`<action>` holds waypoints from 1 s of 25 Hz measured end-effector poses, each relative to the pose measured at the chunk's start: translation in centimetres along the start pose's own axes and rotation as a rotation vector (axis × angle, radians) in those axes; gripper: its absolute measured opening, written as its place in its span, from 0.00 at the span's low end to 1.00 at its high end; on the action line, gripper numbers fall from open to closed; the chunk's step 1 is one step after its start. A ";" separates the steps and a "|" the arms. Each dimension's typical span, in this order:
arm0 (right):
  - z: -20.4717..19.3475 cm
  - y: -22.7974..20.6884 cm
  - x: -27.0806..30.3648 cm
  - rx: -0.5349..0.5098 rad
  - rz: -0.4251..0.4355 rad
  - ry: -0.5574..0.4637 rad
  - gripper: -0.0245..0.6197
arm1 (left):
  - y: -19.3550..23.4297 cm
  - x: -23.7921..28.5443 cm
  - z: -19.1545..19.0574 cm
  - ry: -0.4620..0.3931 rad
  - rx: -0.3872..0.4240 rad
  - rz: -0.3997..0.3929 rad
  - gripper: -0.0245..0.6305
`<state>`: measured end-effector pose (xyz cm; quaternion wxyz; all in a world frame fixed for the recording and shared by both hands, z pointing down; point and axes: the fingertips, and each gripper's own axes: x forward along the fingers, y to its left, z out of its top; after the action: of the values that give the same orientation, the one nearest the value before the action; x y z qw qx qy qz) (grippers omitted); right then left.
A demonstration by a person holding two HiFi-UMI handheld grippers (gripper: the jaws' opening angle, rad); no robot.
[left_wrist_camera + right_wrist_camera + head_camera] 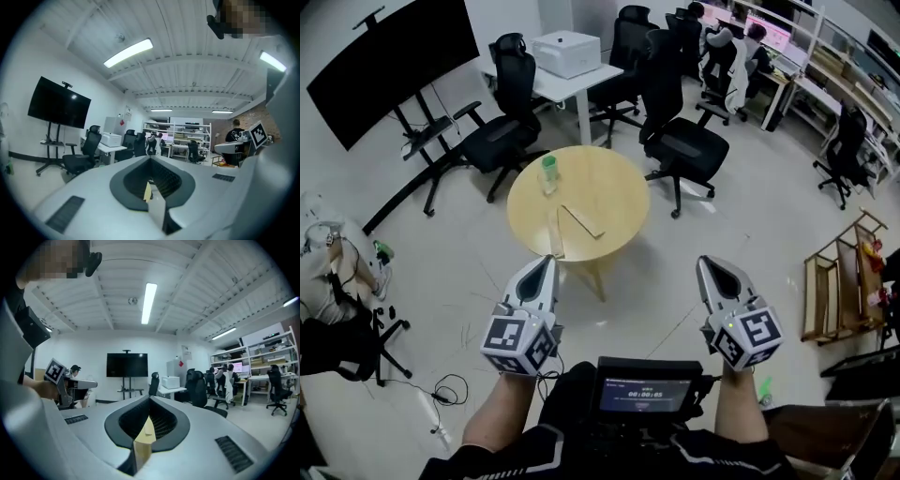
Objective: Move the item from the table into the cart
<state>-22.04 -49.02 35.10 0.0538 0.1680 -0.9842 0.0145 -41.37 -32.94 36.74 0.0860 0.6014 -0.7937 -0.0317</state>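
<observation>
The left tongs (pixel 546 264) are held with the two jaws together and nothing between them; their tip hangs over the 6 o'clock edge of the round desk (pixel 619 202) and points to 12 o'clock. The task does not say which item is meant, and two things are on the desk. The first is a bottle (pixel 548 174) with a green cap, which stands upright at about 10 o'clock on the desk top, so its long axis is vertical with the cap on top. From the left tongs it lies almost straight ahead at 12 o'clock. The second is a pair of thin wooden strips (pixel 578 223) which lie flat and make a V; the corner points to 12 o'clock, one arm runs to 6 o'clock and the other to about 4 o'clock. The right tongs (pixel 705 266) are also closed and empty, and they are off the desk, over the floor; from them the bottle lies at 10 o'clock, clearly farther. I judge the left hand the nearer one for both things. The wooden cart (pixel 836 286) stands at 3 o'clock from the right tongs, well apart from the desk.
</observation>
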 end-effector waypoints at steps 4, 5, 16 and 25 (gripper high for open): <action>-1.3 -0.4 12.6 -0.004 0.105 0.064 0.15 | 7.9 5.2 -0.4 0.026 -0.002 0.092 0.04; -1.4 -0.3 15.8 -0.008 0.119 0.074 0.15 | 10.0 6.5 -0.5 0.030 -0.010 0.107 0.04; -7.3 4.1 48.3 0.000 0.262 0.244 0.28 | 34.2 20.7 -4.0 0.152 -0.075 0.183 0.04; -14.4 -0.2 67.8 0.026 0.380 0.476 0.38 | 45.2 35.7 -6.9 0.305 -0.163 0.273 0.04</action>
<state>-84.12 -70.82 56.90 0.2772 -0.0266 -0.9574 0.0758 -92.41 -54.46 53.99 0.2571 0.4773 -0.8403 0.0077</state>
